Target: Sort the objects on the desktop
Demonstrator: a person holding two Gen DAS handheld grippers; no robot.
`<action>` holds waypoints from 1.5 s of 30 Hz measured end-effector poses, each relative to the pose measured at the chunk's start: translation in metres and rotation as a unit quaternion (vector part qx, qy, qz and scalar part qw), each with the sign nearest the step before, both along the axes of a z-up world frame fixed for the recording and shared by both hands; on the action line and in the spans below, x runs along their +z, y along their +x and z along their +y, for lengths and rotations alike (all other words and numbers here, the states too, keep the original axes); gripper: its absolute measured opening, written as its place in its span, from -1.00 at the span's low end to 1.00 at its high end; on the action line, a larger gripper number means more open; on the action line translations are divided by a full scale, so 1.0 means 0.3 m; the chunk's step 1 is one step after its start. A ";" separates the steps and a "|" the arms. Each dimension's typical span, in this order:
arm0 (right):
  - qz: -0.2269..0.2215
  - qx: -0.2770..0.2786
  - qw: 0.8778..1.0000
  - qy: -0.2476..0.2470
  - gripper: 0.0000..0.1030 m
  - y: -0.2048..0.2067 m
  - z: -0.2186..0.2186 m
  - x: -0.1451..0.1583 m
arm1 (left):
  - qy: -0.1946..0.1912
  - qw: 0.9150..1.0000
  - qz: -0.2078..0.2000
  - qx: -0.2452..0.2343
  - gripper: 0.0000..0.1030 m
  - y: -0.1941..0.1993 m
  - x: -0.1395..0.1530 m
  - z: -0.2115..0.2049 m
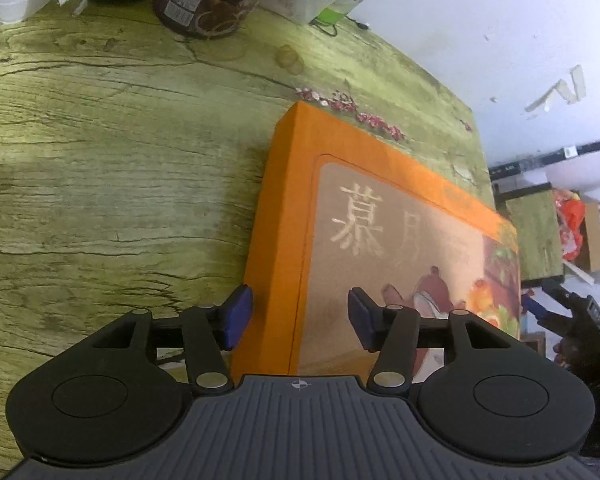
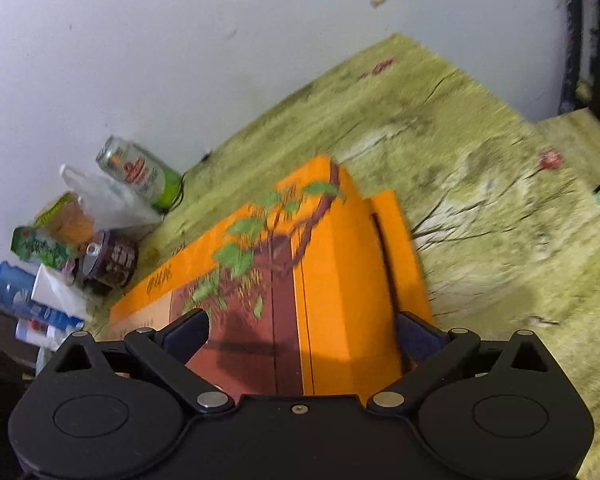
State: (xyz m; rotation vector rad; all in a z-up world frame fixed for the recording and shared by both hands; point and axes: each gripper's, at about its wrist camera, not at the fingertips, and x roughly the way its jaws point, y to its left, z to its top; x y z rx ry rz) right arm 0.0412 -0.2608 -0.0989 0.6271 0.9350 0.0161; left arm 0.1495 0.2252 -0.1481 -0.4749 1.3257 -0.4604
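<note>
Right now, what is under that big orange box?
The orange box lies flat on the green wood-grain table. In the right wrist view a thinner orange piece sticks out beneath it. Its inside stays hidden.

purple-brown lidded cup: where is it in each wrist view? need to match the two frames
Left wrist: the purple-brown lidded cup stands at the top edge, left of centre, on the far side of the table.
Right wrist: the same cup sits small at the left, among the clutter along the wall.
Shared landmark: the orange box, lying between the open fingers of each claw.
</note>
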 end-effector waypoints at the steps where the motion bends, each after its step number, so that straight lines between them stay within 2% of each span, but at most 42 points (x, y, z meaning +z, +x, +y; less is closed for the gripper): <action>1: -0.006 -0.008 1.000 -0.002 0.94 -0.022 -0.002 0.010 | 0.000 1.000 -0.001 -0.006 0.07 -0.002 -0.005 -0.002; 6: -0.023 -0.055 0.998 -0.025 0.95 -0.121 -0.004 0.031 | 0.006 1.000 -0.018 -0.023 0.07 -0.027 -0.006 -0.015; 9: -0.023 -0.094 0.995 -0.037 0.95 -0.196 -0.010 0.032 | 0.002 0.999 -0.030 -0.015 0.07 -0.041 0.031 0.001; 11: -0.018 -0.133 0.990 -0.040 0.95 -0.262 -0.024 0.021 | 0.016 0.999 -0.044 -0.023 0.07 -0.046 0.068 0.000; 14: -0.018 -0.181 0.983 -0.019 0.96 -0.356 -0.053 -0.013 | 0.041 0.995 -0.071 -0.055 0.07 -0.045 0.139 -0.032; 17: -0.025 -0.205 0.978 -0.001 0.96 -0.436 -0.066 -0.053 | 0.049 0.988 -0.094 -0.111 0.07 -0.050 0.207 -0.125; 19: -0.033 -0.213 0.976 0.005 0.97 -0.470 -0.072 -0.079 | 0.050 0.981 -0.107 -0.157 0.08 -0.078 0.243 -0.219; 22: -0.043 -0.228 0.973 0.011 0.99 -0.494 -0.099 -0.121 | 0.061 0.959 -0.134 -0.241 0.11 -0.144 0.280 -0.400; 25: -0.051 -0.226 0.972 0.026 0.99 -0.490 -0.153 -0.172 | 0.077 0.942 -0.147 -0.293 0.17 -0.226 0.275 -0.554; 29: -0.058 -0.184 0.981 0.036 0.99 -0.441 -0.217 -0.230 | 0.126 0.922 -0.172 -0.322 0.25 -0.344 0.266 -0.725; 30: -0.054 -0.174 0.983 0.036 0.99 -0.422 -0.232 -0.245 | 0.135 0.911 -0.187 -0.341 0.35 -0.388 0.261 -0.760; 31: -0.053 -0.164 0.985 0.034 0.99 -0.407 -0.240 -0.251 | 0.141 0.896 -0.205 -0.369 0.39 -0.435 0.256 -0.799; 33: -0.054 -0.145 0.988 0.029 0.99 -0.381 -0.254 -0.259 | 0.162 0.859 -0.239 -0.423 0.45 -0.528 0.236 -0.885; 35: -0.060 -0.128 0.990 0.026 0.99 -0.362 -0.269 -0.263 | 0.200 0.828 -0.288 -0.437 0.45 -0.610 0.226 -0.959; 38: -0.054 -0.115 0.992 0.019 0.99 -0.345 -0.296 -0.261 | 0.238 0.798 -0.346 -0.433 0.46 -0.687 0.216 -1.041; 39: -0.054 -0.115 0.992 0.021 0.99 -0.344 -0.304 -0.261 | 0.250 0.783 -0.364 -0.439 0.46 -0.708 0.209 -1.062; 45: -0.047 -0.099 0.994 0.026 0.99 -0.332 -0.328 -0.273 | 0.281 0.725 -0.399 -0.486 0.43 -0.743 0.151 -1.137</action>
